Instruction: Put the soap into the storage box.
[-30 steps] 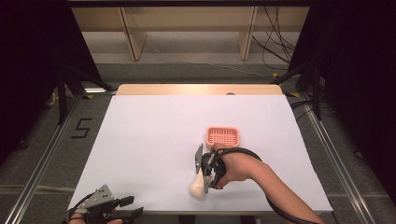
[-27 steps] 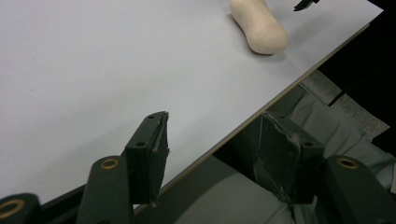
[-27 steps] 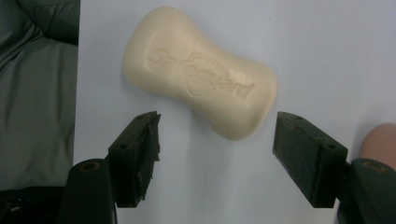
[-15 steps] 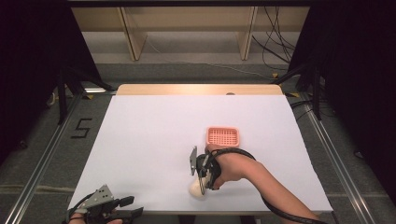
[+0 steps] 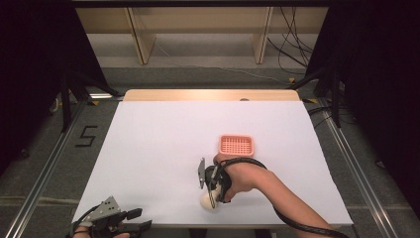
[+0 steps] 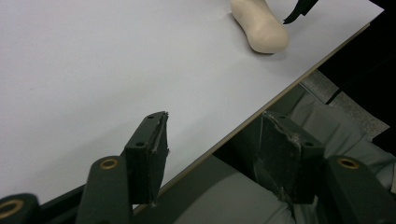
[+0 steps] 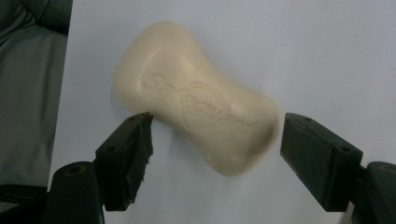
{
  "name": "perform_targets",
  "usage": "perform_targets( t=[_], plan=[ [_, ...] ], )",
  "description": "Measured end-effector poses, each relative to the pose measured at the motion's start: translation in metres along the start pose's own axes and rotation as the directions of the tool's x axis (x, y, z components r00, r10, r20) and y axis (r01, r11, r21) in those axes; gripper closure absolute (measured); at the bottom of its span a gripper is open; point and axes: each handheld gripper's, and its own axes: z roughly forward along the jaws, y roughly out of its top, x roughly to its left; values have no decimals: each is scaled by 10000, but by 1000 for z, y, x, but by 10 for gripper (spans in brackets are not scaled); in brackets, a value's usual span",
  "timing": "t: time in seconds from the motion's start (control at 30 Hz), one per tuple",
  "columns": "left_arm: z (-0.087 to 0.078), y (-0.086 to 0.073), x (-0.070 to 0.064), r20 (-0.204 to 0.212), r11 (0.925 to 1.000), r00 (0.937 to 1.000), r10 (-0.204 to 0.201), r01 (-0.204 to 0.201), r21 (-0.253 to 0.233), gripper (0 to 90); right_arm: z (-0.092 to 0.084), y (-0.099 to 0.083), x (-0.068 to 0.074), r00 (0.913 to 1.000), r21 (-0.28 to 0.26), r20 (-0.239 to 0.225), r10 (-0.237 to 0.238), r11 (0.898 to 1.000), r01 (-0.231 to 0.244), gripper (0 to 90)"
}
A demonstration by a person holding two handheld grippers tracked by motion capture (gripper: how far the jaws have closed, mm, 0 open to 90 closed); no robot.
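A cream bar of soap [image 7: 196, 107] lies flat on the white table near its front edge, also seen in the high view as the soap [image 5: 205, 201] and in the left gripper view as the soap [image 6: 261, 28]. My right gripper [image 7: 215, 149] hangs open right over it, its jaws on either side of the bar's near end without squeezing it. In the high view the right gripper [image 5: 212, 191] points down at the soap. My left gripper [image 6: 215, 154] is open over the table's front edge, holding nothing, and sits at the front left corner [image 5: 130, 223].
A small orange basket [image 5: 236, 145] stands on the table just beyond the right hand. The white table [image 5: 163, 144] has free room left and behind. Its front edge [image 6: 261, 109] runs close under the left gripper. Shelves and cables lie past the far edge.
The right hand and gripper have shifted a little left and down toward the soap. The left gripper has stayed put.
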Motion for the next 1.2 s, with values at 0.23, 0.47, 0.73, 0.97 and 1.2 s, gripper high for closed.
perform_targets(
  t=[0.23,0.47,0.73,0.97,1.2],
  plan=[
    [0,0,0,-9,10000,10000,-13,13,-20,416,3,0,-1,9999,45,-52,-149,9999,149,259],
    [0,0,0,-3,10000,10000,31,-31,-15,415,3,1,-3,9981,119,-207,-584,9982,586,256],
    [0,0,0,-11,10000,10000,-6,6,-24,415,8,3,-1,9984,-46,-406,-381,9993,379,218],
    [0,0,0,-11,10000,10000,-36,36,59,415,13,6,-3,9949,-234,-368,-937,9954,929,191],
    [0,0,0,-14,10000,10000,35,-35,-18,415,21,7,-1,9943,-165,-512,-937,9955,930,220]
  ],
)
